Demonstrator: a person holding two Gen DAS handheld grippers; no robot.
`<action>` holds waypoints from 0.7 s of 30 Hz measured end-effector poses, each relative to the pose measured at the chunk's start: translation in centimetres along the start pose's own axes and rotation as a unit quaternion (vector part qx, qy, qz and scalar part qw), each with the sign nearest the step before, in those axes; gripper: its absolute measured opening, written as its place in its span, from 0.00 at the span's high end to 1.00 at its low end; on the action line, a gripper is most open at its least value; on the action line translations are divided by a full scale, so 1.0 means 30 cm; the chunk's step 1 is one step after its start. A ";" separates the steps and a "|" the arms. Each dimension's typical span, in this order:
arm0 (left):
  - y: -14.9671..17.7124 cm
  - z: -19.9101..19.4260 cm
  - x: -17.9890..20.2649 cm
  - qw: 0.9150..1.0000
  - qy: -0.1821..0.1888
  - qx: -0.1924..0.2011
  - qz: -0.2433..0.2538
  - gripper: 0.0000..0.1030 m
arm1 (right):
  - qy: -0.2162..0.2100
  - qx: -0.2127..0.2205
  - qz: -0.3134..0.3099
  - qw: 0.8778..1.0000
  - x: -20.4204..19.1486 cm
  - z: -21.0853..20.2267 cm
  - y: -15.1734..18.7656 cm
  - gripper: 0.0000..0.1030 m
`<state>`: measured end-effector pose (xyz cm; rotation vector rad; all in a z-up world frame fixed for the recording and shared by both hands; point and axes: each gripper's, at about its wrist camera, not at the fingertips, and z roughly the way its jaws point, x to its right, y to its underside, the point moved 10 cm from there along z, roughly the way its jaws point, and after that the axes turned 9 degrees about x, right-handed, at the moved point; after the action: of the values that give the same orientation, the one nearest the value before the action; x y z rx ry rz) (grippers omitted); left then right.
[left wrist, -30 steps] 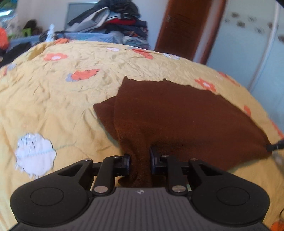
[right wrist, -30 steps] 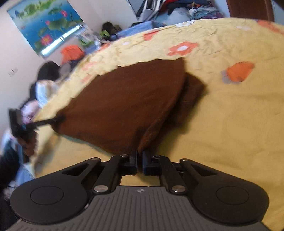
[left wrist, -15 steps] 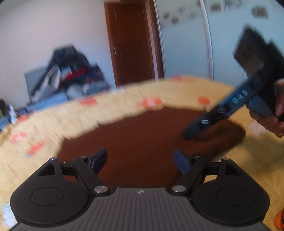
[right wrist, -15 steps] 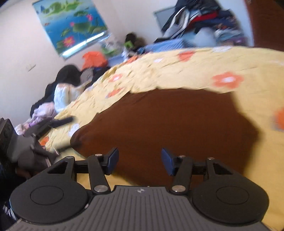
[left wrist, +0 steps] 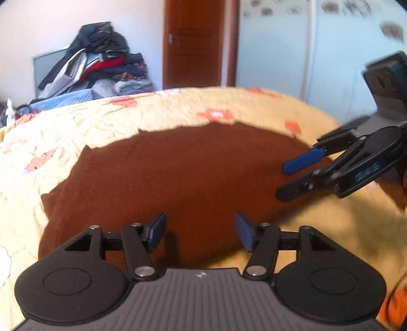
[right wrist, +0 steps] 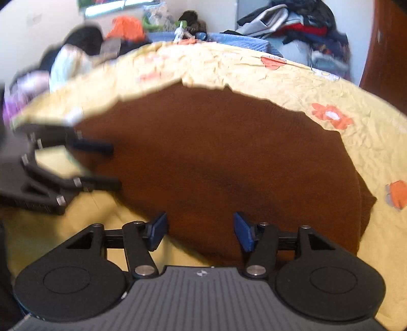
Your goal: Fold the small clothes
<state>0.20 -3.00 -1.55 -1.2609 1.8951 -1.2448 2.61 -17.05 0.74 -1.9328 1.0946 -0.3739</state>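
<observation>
A brown knit garment [left wrist: 183,178] lies folded and flat on the yellow flowered bedspread [left wrist: 84,127]; it also shows in the right wrist view [right wrist: 229,163]. My left gripper [left wrist: 199,234] is open and empty, just above the garment's near edge. My right gripper [right wrist: 199,233] is open and empty over the garment's near edge. Each gripper shows in the other's view: the right one [left wrist: 295,178] over the garment's right end, the left one [right wrist: 112,165] over its left end, both with jaws apart.
A pile of clothes [left wrist: 99,66] is stacked behind the bed, also in the right wrist view [right wrist: 292,23]. A brown door [left wrist: 195,43] and pale wardrobe [left wrist: 305,56] stand beyond. More clothes [right wrist: 76,58] lie at the bed's far left side.
Both grippers were shut on the garment's corners a second ago. They have let go, opened, and pulled back above it. The garment now lies flat.
</observation>
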 end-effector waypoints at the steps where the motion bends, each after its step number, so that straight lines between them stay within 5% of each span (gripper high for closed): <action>1: -0.010 0.027 -0.017 1.000 -0.011 0.000 -0.007 0.41 | -0.002 0.018 0.006 1.000 -0.001 0.004 -0.029 0.17; 3: -0.004 0.084 -0.044 0.999 -0.024 -0.018 -0.022 0.41 | 0.025 0.022 -0.016 0.999 0.009 0.050 -0.034 0.01; 5: 0.021 0.109 -0.052 0.999 -0.030 -0.023 0.002 0.40 | 0.054 -0.041 -0.047 0.997 0.019 0.119 0.059 0.07; 7: 0.046 0.090 -0.031 0.997 -0.037 -0.018 0.067 0.40 | 0.048 -0.039 -0.091 0.994 -0.012 0.100 0.150 0.00; 11: 0.030 0.043 -0.036 0.997 -0.031 -0.023 0.060 0.40 | 0.037 -0.055 -0.102 0.993 -0.033 0.026 0.186 0.00; 14: -0.070 0.044 -0.034 1.000 -0.015 0.013 0.022 0.38 | 0.014 -0.056 -0.045 0.997 0.006 0.021 0.077 0.09; 16: -0.125 0.101 -0.054 0.999 -0.036 0.025 0.020 0.28 | 0.022 0.006 0.006 1.000 0.062 0.015 -0.073 0.03; 18: -0.144 0.192 -0.088 0.998 -0.063 0.009 0.011 0.28 | 0.045 0.069 0.035 0.996 0.139 0.041 -0.206 0.00; 21: -0.130 0.329 -0.154 0.994 -0.101 -0.041 -0.012 0.28 | 0.106 0.042 0.050 0.992 0.277 0.206 -0.283 0.00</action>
<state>11.73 -3.25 -2.48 -1.3994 1.8048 -1.0174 15.79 -18.37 2.70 -1.7875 1.2866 -0.5714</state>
